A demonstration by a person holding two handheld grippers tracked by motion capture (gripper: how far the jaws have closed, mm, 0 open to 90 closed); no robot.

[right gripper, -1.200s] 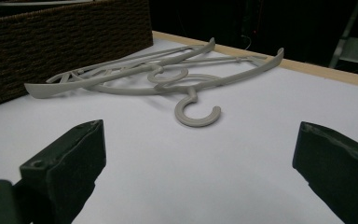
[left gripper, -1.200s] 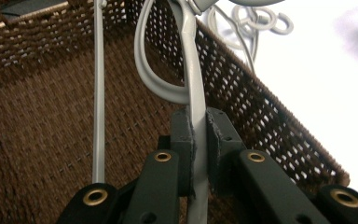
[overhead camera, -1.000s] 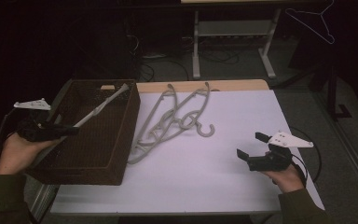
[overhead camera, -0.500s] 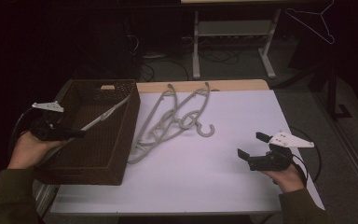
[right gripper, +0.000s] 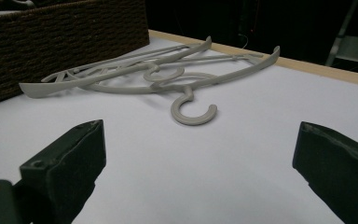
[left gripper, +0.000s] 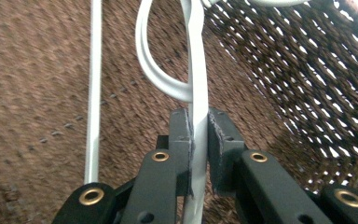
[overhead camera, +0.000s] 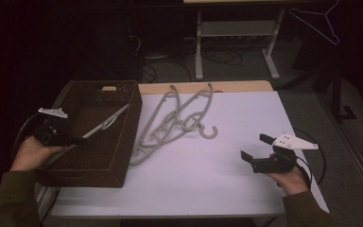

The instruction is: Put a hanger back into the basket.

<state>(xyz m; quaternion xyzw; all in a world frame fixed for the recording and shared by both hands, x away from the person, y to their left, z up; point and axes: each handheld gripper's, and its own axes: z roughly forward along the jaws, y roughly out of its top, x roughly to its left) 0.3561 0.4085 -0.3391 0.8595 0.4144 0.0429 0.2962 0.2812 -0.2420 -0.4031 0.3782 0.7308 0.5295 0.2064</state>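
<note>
The left gripper [overhead camera: 71, 138] is pinching a grey hanger [left gripper: 196, 100] flat between its pads, the hanger extending ahead of the jaws inside the brown wicker basket [overhead camera: 123, 142], while the right gripper [overhead camera: 254, 147] is resting spread-jawed on the table [overhead camera: 227, 179].

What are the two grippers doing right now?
Left gripper: shut on a grey hanger over the brown wicker basket.
Right gripper: open, holding nothing, above the white table.
</note>
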